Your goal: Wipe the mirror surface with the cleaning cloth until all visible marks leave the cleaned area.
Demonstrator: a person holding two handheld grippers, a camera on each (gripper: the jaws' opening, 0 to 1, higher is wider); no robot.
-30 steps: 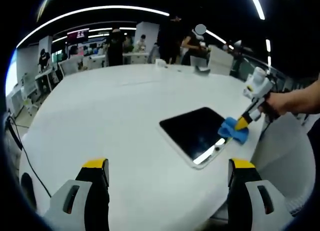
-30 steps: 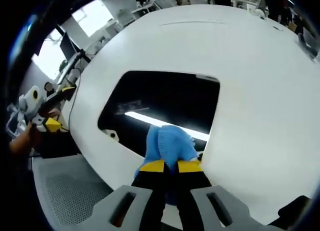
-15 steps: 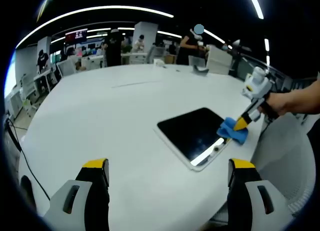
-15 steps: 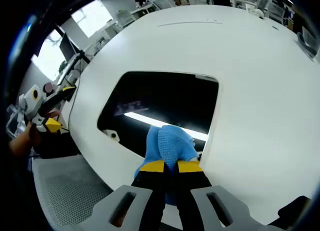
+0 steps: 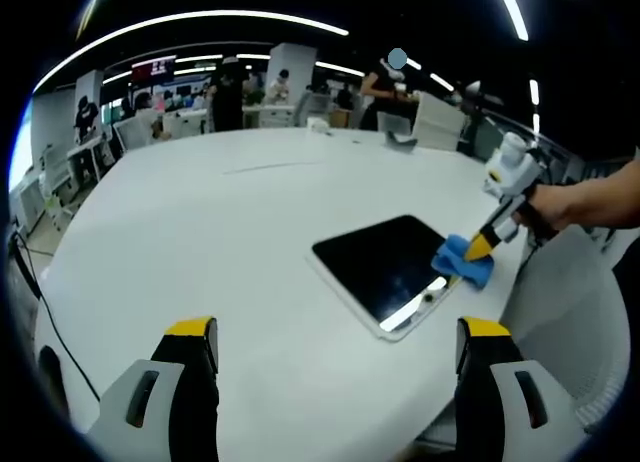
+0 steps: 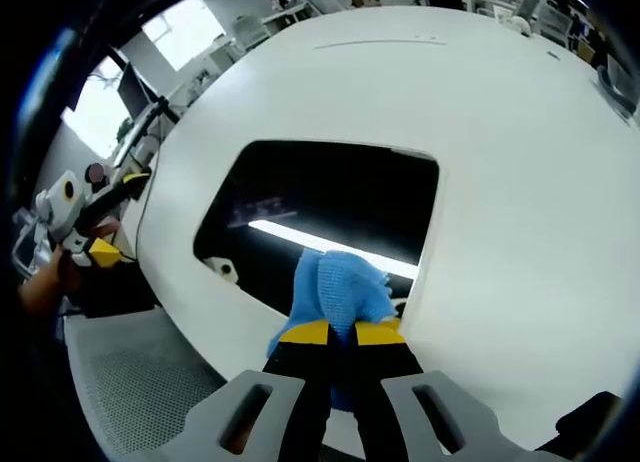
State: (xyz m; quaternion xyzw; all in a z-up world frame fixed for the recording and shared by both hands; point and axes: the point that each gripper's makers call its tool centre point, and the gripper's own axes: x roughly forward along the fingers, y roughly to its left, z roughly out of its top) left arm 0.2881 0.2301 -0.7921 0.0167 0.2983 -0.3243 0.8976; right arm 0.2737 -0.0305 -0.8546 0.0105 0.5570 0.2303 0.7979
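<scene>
A dark rectangular mirror (image 5: 382, 266) (image 6: 330, 207) in a white frame lies flat on the white table (image 5: 220, 222). A blue cleaning cloth (image 5: 462, 263) (image 6: 342, 289) rests on the mirror's edge nearest the right hand, bunched up. My right gripper (image 6: 340, 332) is shut on the cloth; in the left gripper view it (image 5: 482, 246) comes in from the right, held by a hand. My left gripper (image 5: 335, 332) hangs open well short of the mirror, jaws wide apart with nothing between them. In the right gripper view the left gripper (image 6: 85, 227) sits off the table at the far left.
A white mesh chair (image 6: 130, 372) (image 5: 575, 312) stands by the table's edge near the mirror. At the table's far side lie small objects (image 5: 400, 139). People and desks fill the office behind. The table's rim (image 6: 250, 367) runs close below the cloth.
The cloth and right gripper have barely shifted on the mirror's edge; only small camera sway shows. The left gripper stays open and still.
</scene>
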